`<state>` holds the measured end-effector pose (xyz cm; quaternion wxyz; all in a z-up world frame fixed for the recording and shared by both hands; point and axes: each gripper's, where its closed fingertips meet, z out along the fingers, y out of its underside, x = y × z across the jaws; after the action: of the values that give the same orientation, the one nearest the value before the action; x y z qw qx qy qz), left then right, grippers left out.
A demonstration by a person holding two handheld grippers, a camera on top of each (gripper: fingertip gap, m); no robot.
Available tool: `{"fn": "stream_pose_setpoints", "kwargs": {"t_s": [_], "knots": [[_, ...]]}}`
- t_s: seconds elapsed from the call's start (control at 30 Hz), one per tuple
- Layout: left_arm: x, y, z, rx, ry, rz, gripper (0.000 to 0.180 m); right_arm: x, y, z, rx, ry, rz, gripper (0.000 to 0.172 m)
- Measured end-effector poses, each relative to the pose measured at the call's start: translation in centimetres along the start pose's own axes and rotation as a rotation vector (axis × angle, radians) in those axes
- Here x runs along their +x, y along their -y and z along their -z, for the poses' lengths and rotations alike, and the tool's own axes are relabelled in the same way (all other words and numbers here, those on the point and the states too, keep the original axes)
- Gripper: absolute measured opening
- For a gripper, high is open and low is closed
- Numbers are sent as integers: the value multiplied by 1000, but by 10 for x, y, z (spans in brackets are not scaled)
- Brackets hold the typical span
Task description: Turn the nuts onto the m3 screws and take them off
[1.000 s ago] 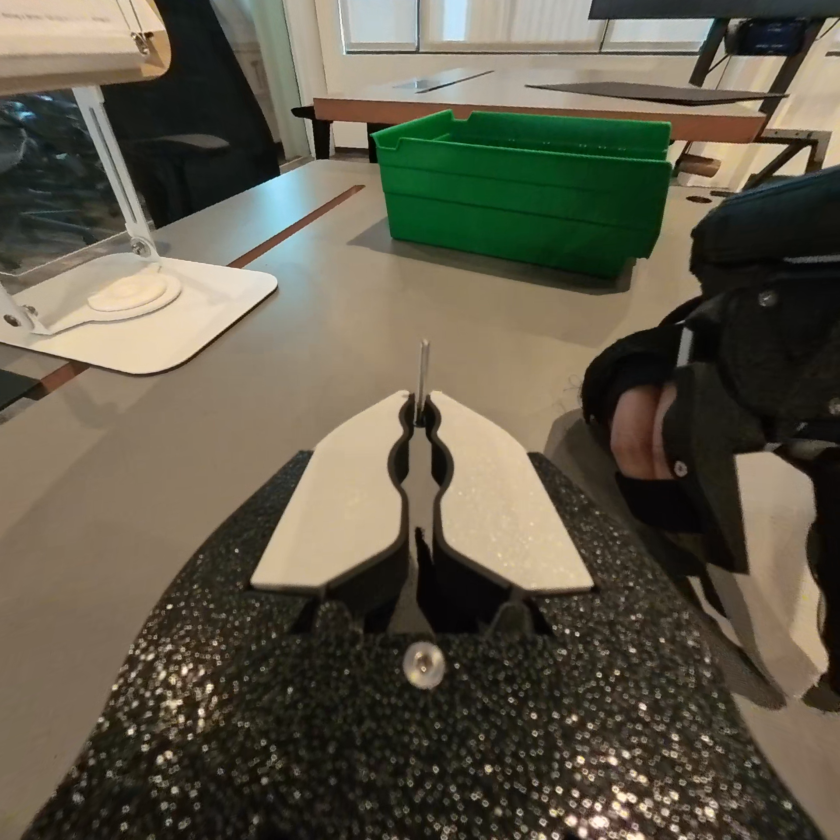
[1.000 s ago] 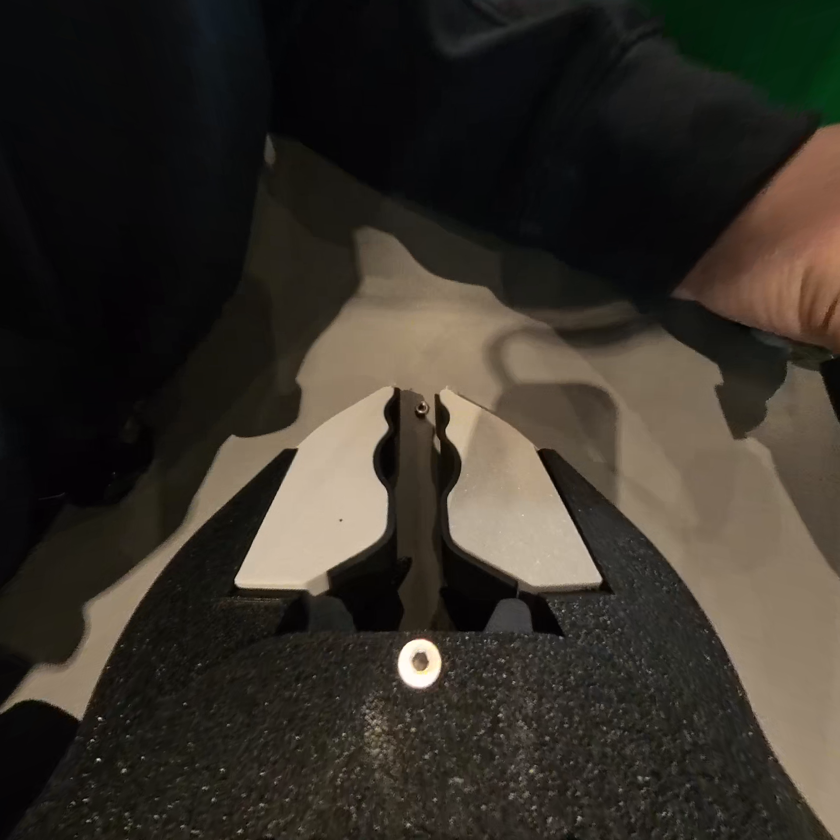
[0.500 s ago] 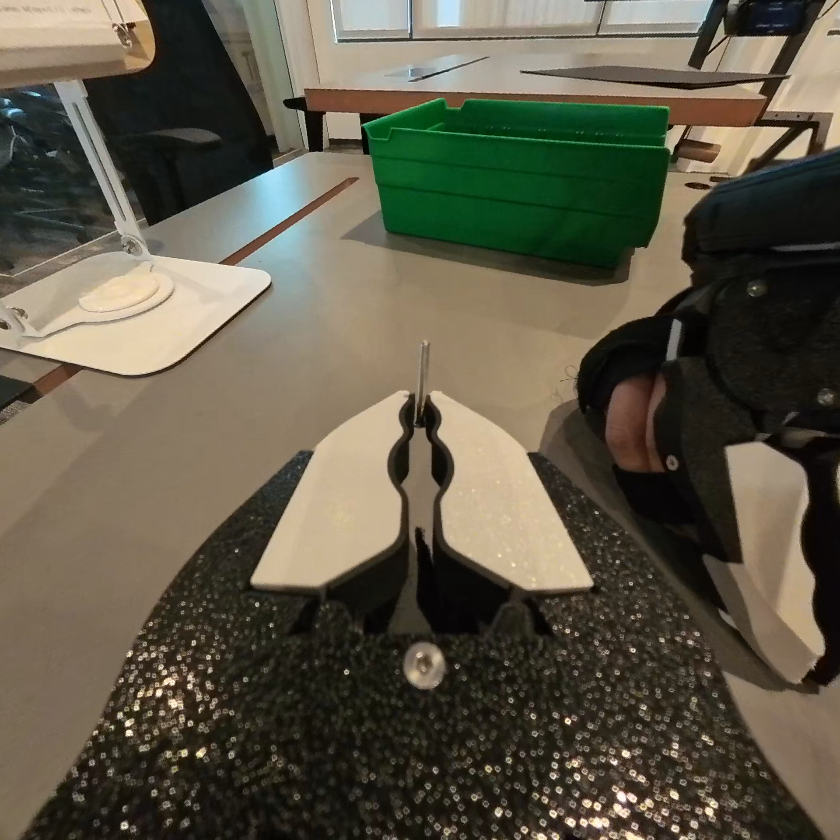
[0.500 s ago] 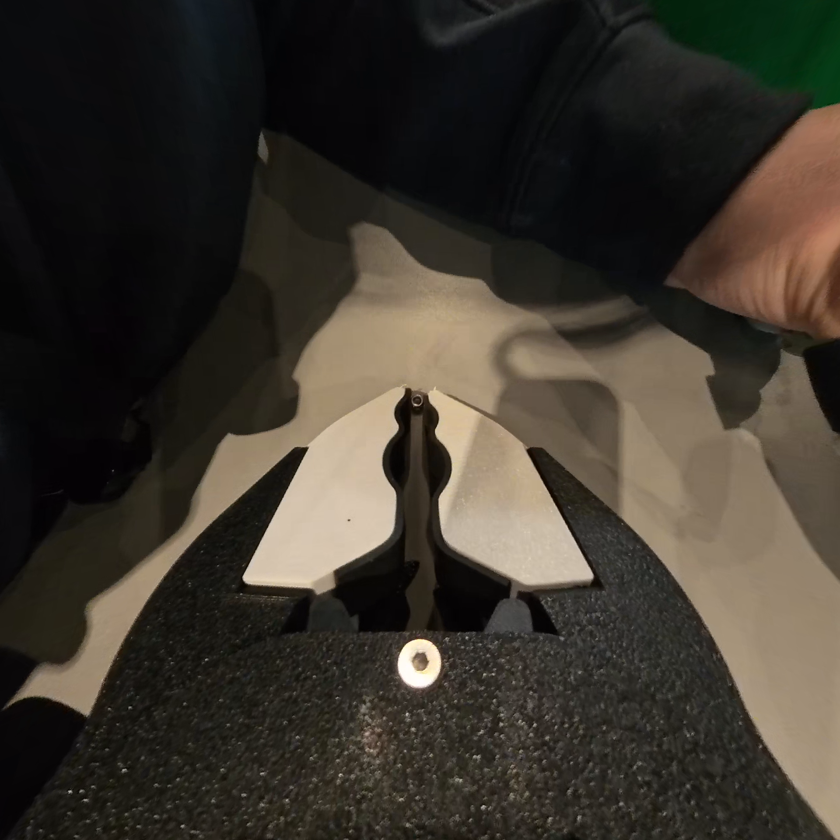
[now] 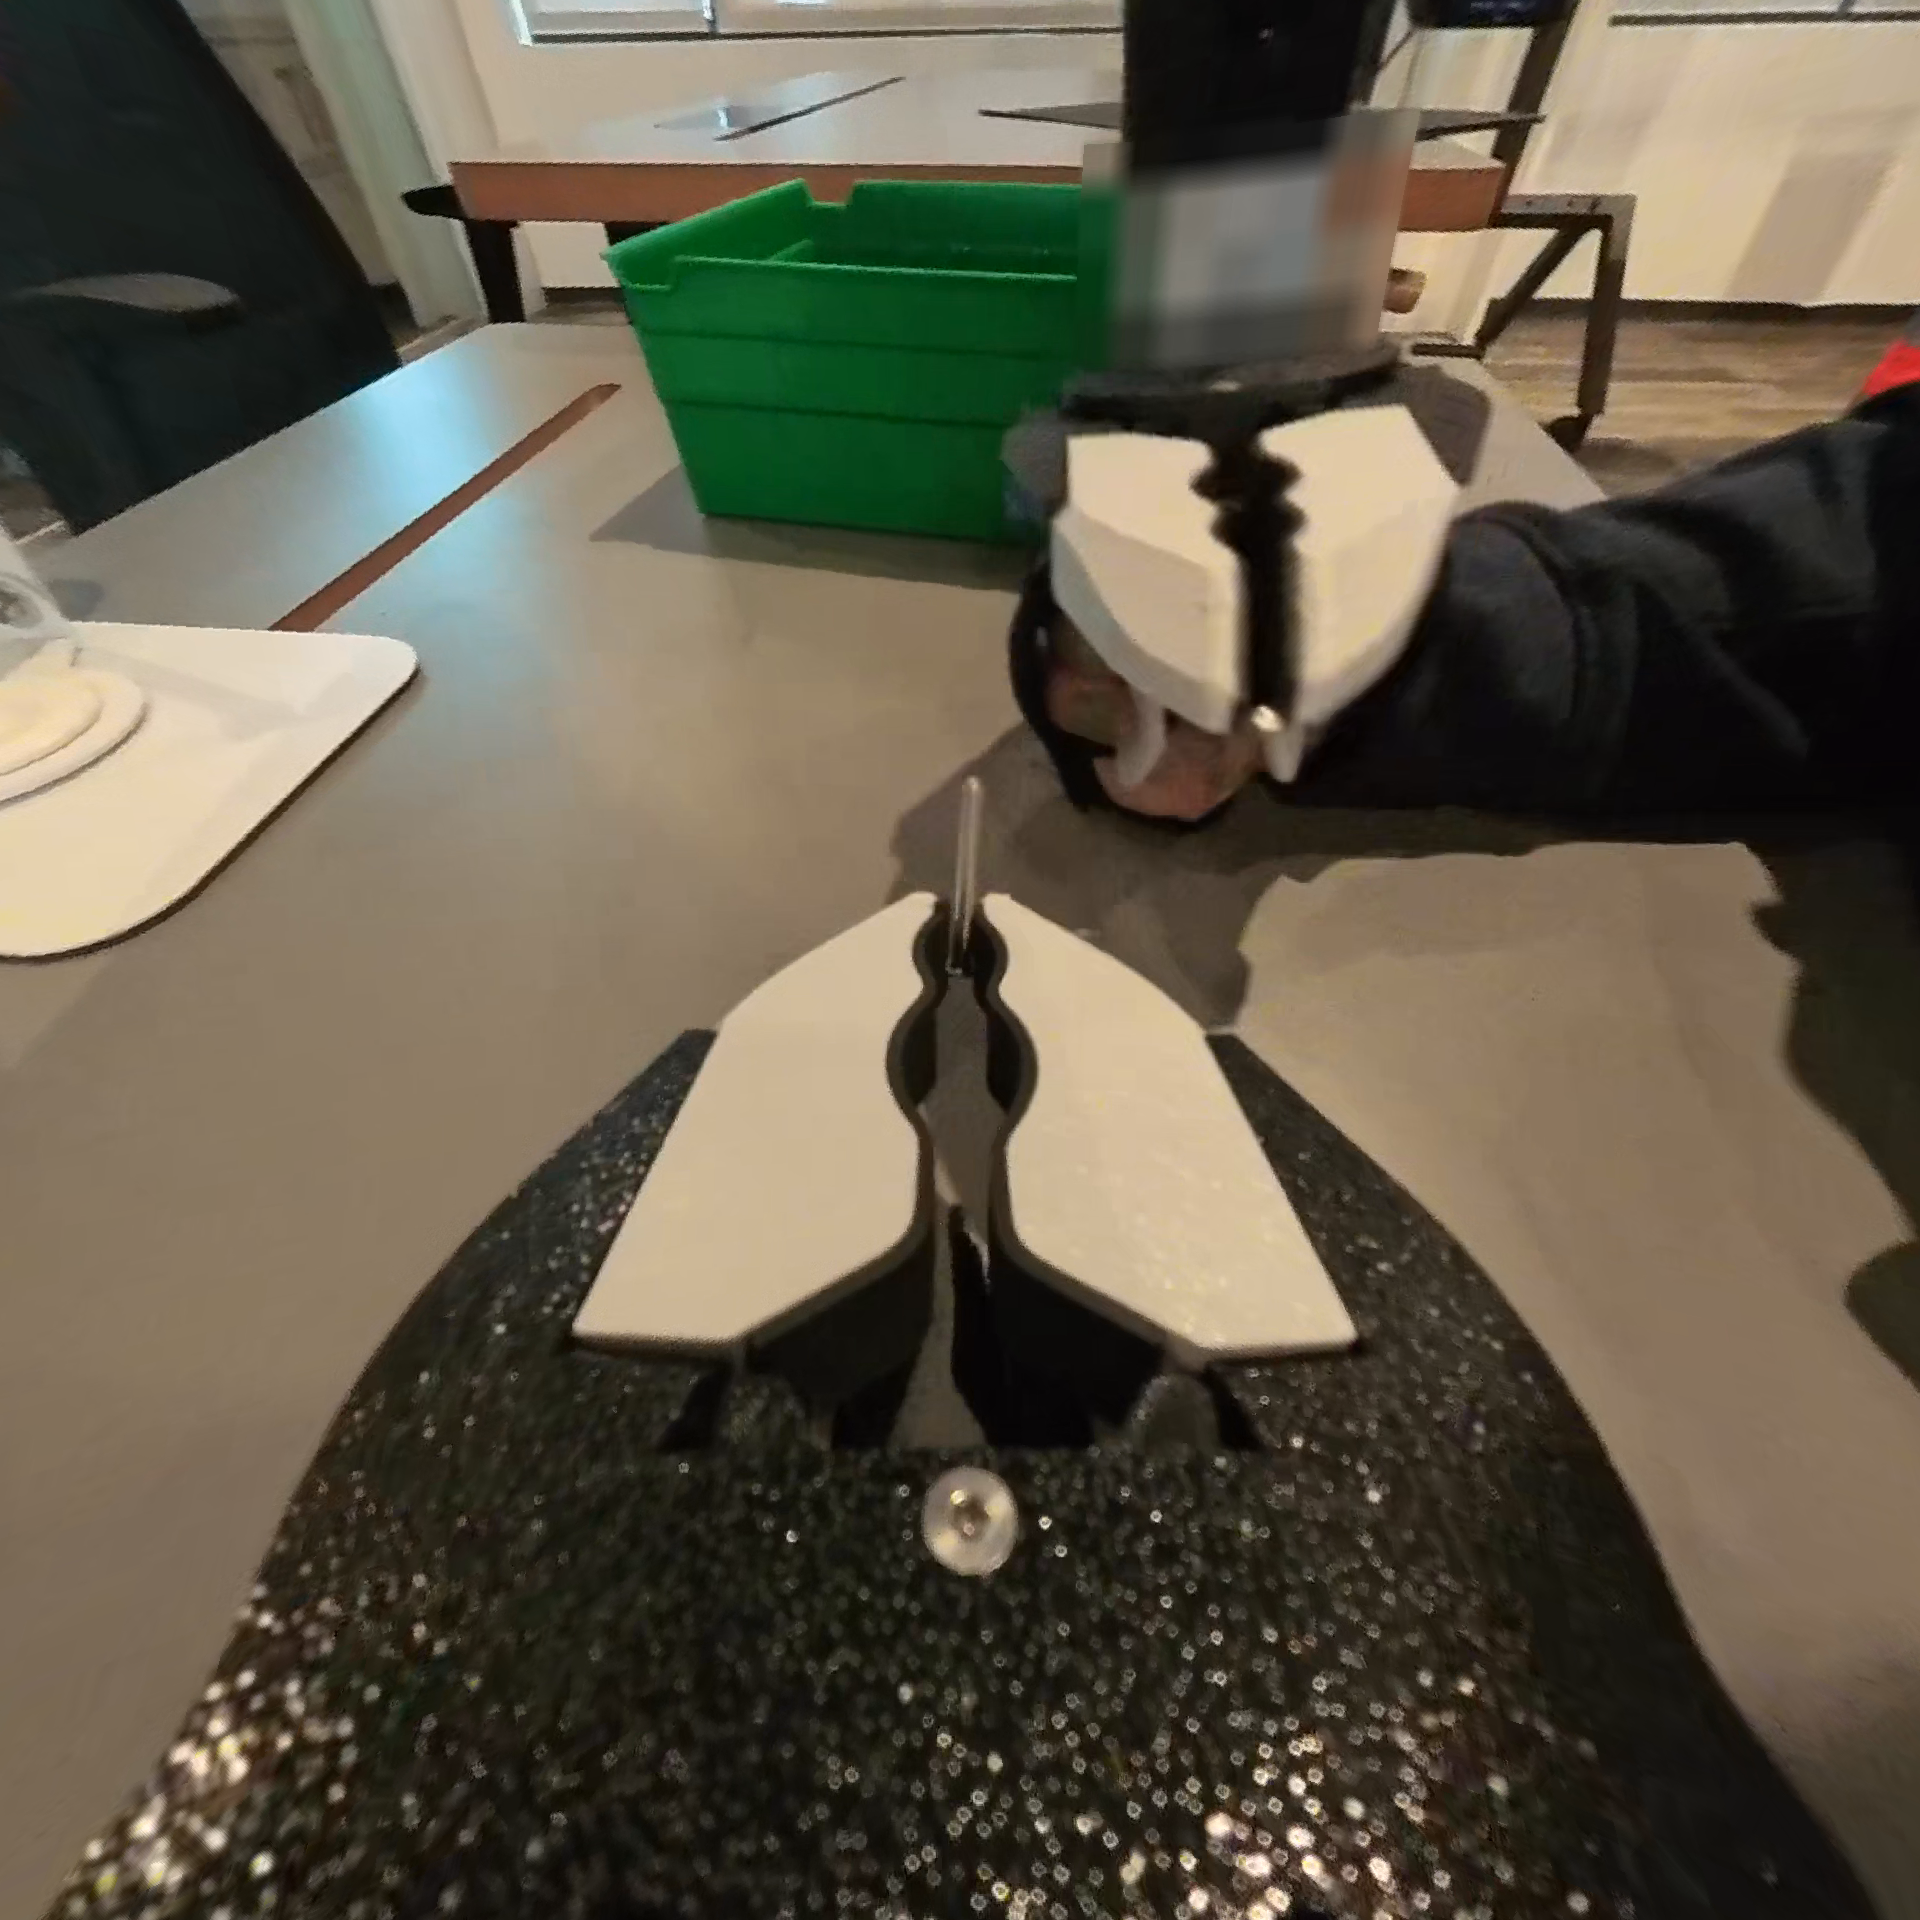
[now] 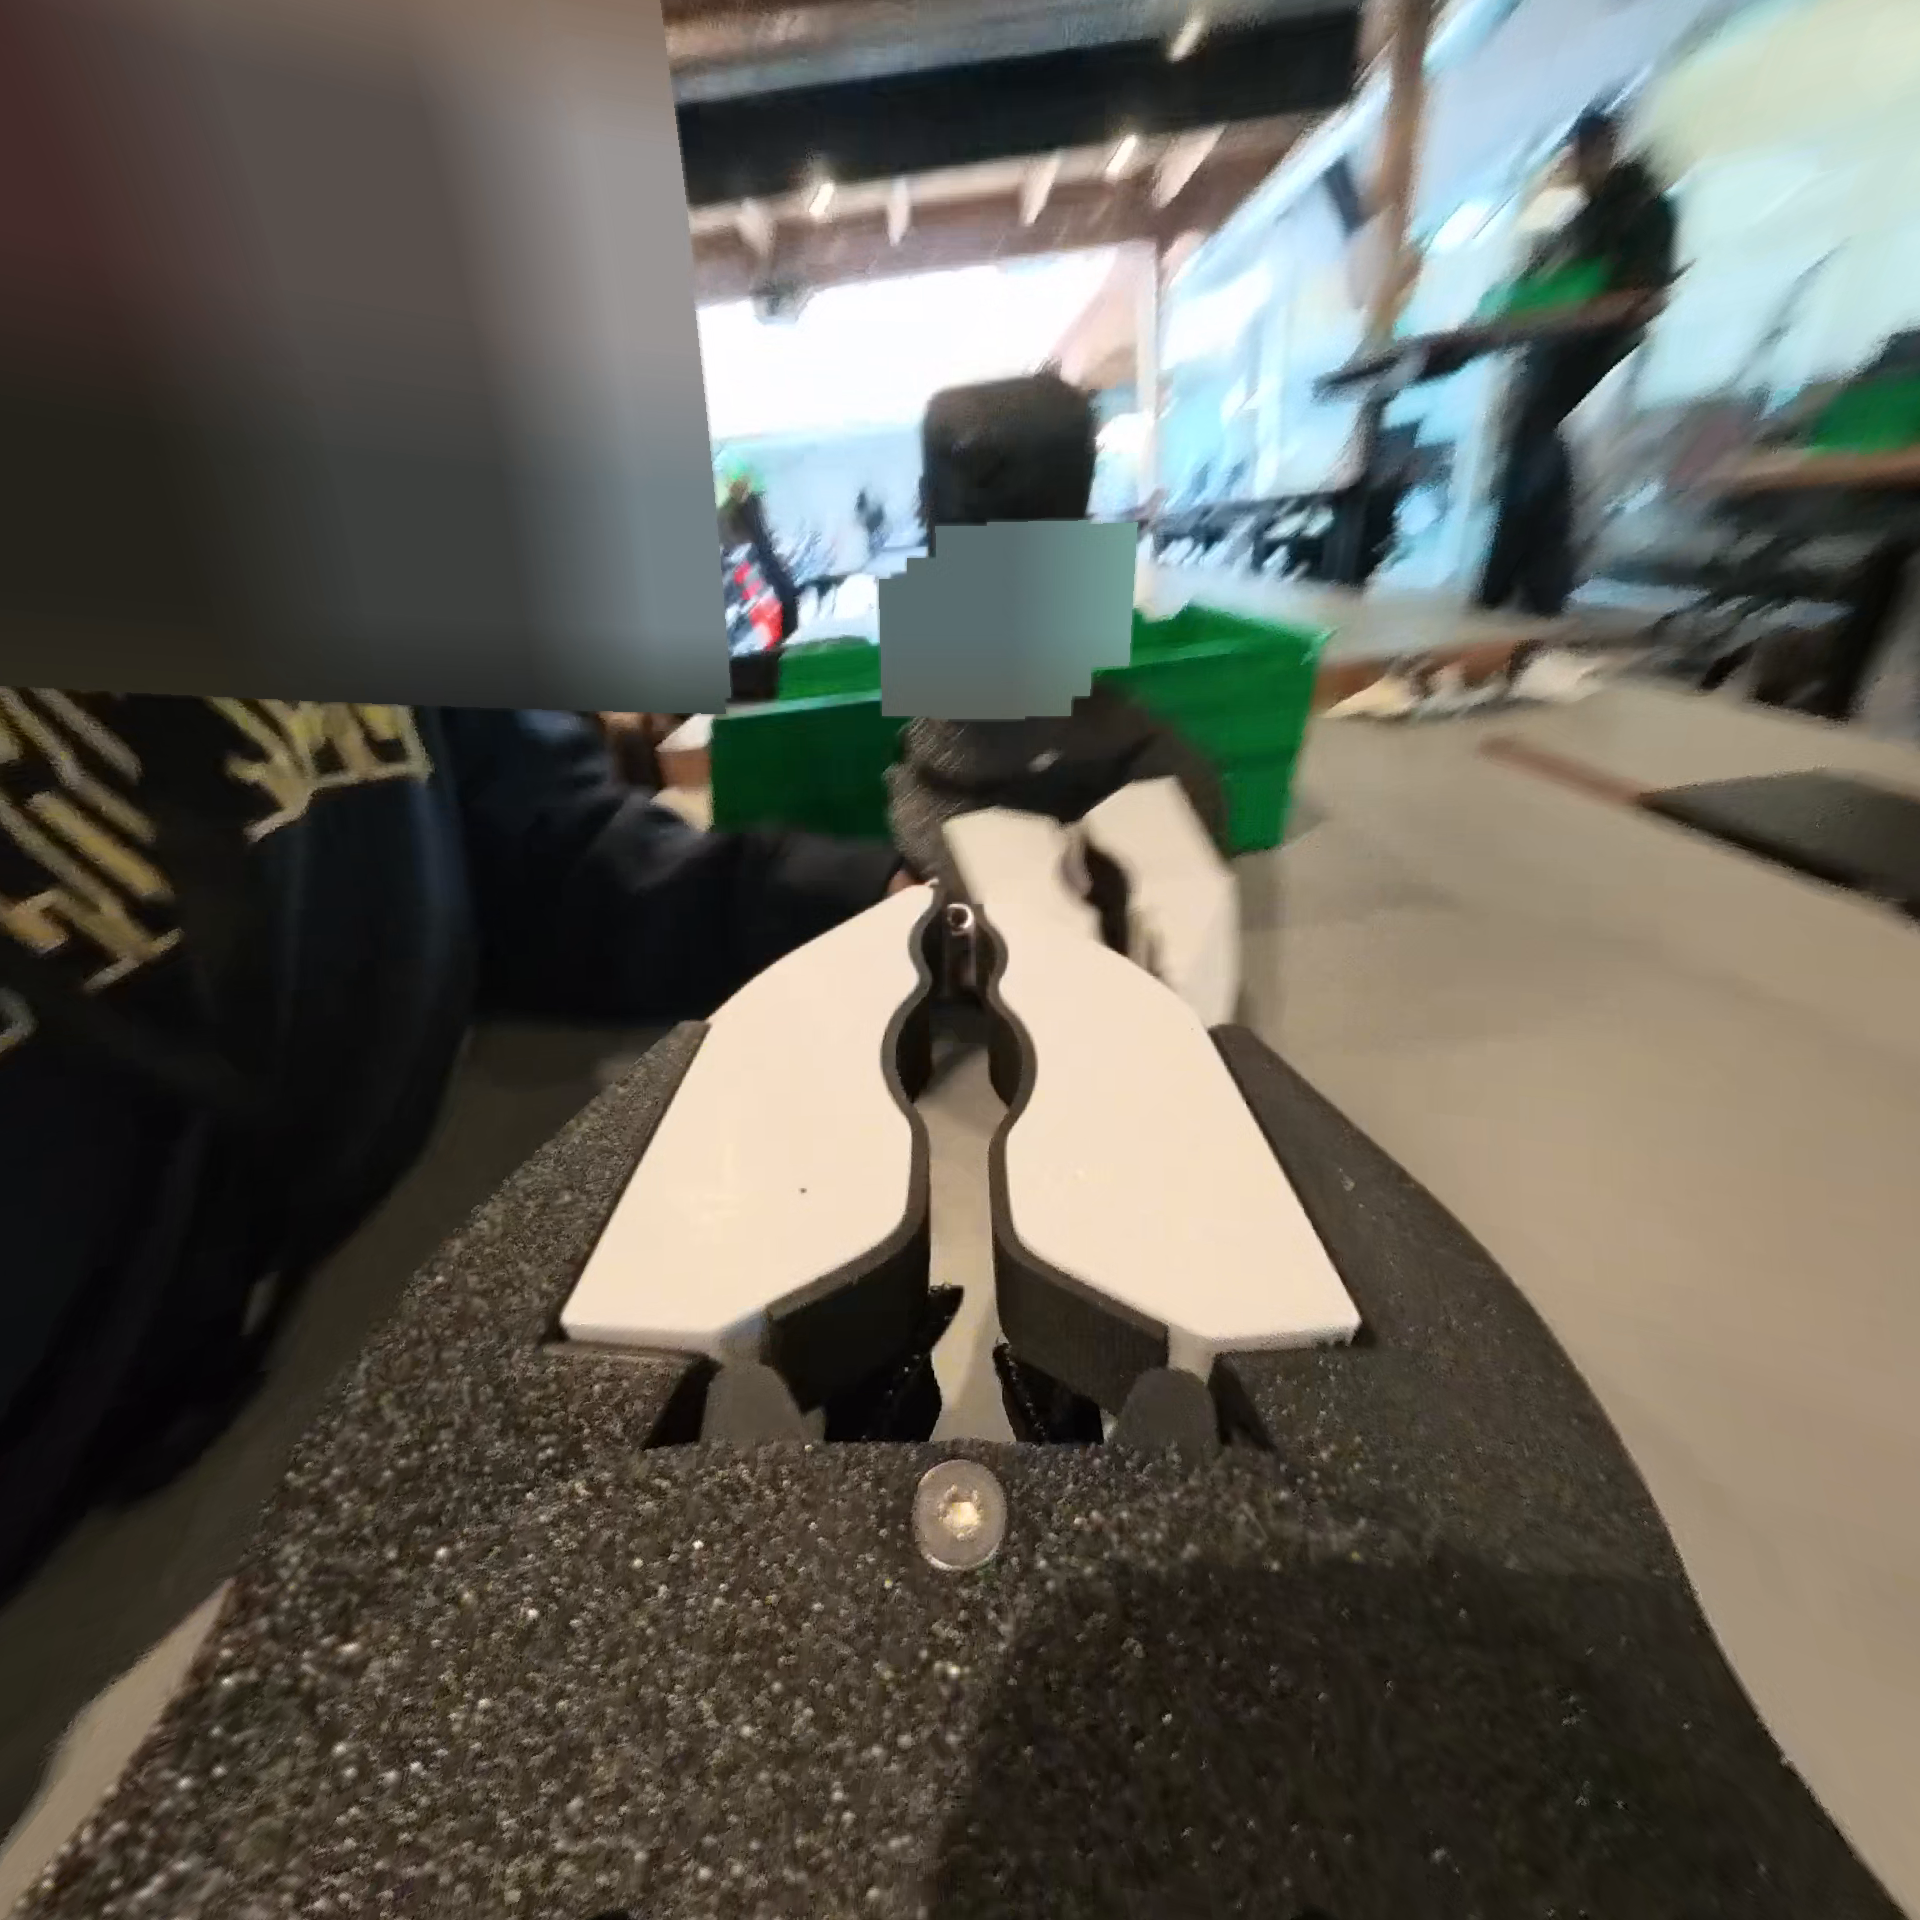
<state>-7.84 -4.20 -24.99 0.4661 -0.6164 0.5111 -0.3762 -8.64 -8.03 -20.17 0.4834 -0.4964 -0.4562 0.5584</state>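
My left gripper (image 5: pixel 961 916) is shut on a thin silver M3 screw (image 5: pixel 969 857), which stands upright out of the fingertips above the grey table (image 5: pixel 520 935). My right gripper (image 6: pixel 958 914) is shut on a small silver nut (image 6: pixel 960 918) pinched at its very tips. In the left wrist view the right gripper (image 5: pixel 1262 727) hangs tips-down to the upper right of the screw, apart from it, with the nut (image 5: pixel 1265 719) between its white fingers (image 5: pixel 1143 582). The left gripper also shows in the right wrist view (image 6: pixel 1091 883), just beyond my right tips.
A green bin (image 5: pixel 852 353) stands at the back of the table and also shows in the right wrist view (image 6: pixel 1247 727). A white stand base (image 5: pixel 156 748) lies at the left. A person's dark sleeve (image 5: pixel 1662 644) reaches in from the right. Other people stand in the blurred background.
My right gripper closed on the nut down at the table, then lifted and swung up to face the left gripper. The left gripper kept the screw gripped and upright.
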Motion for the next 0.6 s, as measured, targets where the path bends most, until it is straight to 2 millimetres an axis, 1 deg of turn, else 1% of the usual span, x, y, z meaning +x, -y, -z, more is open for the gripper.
{"fn": "stream_pose_setpoints", "kwargs": {"t_s": [0.13, 0.3, 0.33, 0.6], "knots": [[7, -3, -3, -31, -35, -21, 3, 13, 1, 2, 7, -121, 67, 5], [9, -5, -5, -46, -51, -25, 3, 20, -3, 2, -24, -209, 132, 4], [9, -5, -5, -46, -51, -26, 3, 21, -3, 1, -30, -220, 141, 0], [10, -7, -6, -61, -58, -32, 3, 25, -3, 2, -42, -254, 150, 0]]}}
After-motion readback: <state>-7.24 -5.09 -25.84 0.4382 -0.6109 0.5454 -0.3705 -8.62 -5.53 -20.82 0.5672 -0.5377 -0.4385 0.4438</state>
